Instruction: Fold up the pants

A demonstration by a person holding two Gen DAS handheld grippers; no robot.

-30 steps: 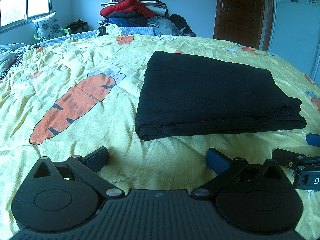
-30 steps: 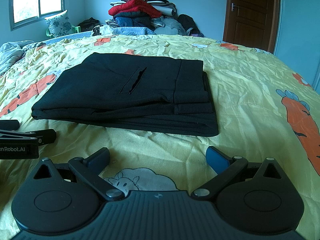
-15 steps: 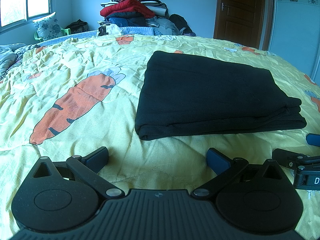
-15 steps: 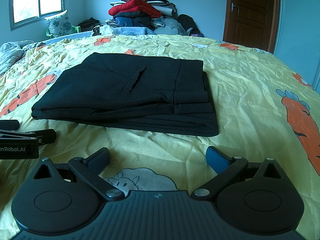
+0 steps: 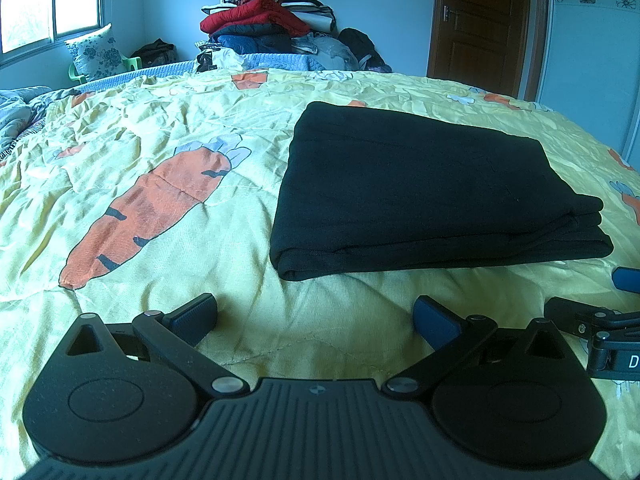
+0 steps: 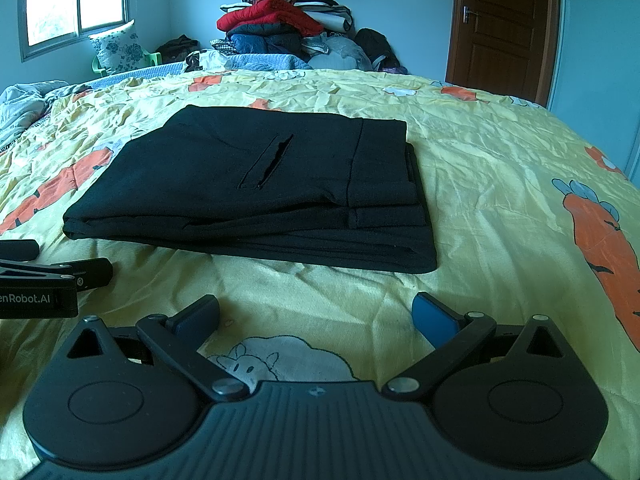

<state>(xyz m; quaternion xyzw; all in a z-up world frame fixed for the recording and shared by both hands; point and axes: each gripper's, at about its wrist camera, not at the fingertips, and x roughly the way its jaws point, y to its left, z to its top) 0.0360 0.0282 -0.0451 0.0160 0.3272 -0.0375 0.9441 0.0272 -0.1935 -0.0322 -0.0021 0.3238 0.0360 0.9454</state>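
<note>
Black pants (image 5: 420, 188) lie folded into a flat rectangular stack on the yellow carrot-print bedspread (image 5: 160, 248). In the right wrist view the same pants (image 6: 260, 192) show a pocket slit and a waistband on top. My left gripper (image 5: 316, 314) rests low on the bed just in front of the stack's near left corner, open and holding nothing. My right gripper (image 6: 316, 312) sits open before the stack's near right edge, also holding nothing. Each gripper appears at the edge of the other's view: the right gripper (image 5: 600, 320) and the left gripper (image 6: 52, 280).
A tall pile of clothes (image 5: 264, 28) stands beyond the far side of the bed. A brown door (image 5: 484, 24) is at the back right, a window (image 5: 48, 0) and a floral pillow (image 5: 96, 54) at the back left. A crumpled blanket (image 6: 24, 104) lies at the left edge.
</note>
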